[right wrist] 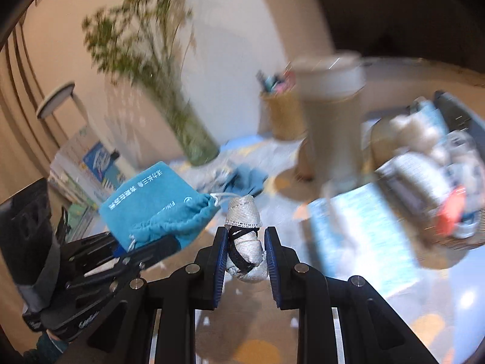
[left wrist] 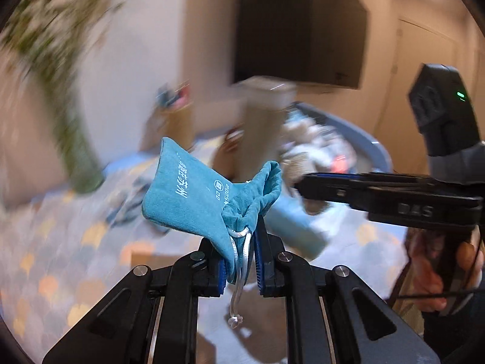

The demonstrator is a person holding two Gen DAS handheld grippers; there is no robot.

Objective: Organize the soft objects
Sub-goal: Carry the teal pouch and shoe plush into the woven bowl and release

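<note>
surface point(right wrist: 403, 327): still kinda messy, a blue cloth point(right wrist: 242, 179) and some blurry bits lie loose, so I'd say plenty left

basket point(left wrist: 376, 148): grey, already stuffed with soft things, looks like where it all ends up

pouch point(left wrist: 194, 191): teal drawstring one, up in the air, left claw point(left wrist: 241, 261) clenched on its neck

sock roll point(right wrist: 245, 242): small white bundle, right claw point(right wrist: 246, 254) gripping it, also airborne

progress: two items mid-carry, neither dropped off yet

Home: vase point(right wrist: 194, 133), wall television point(left wrist: 300, 27)
</note>
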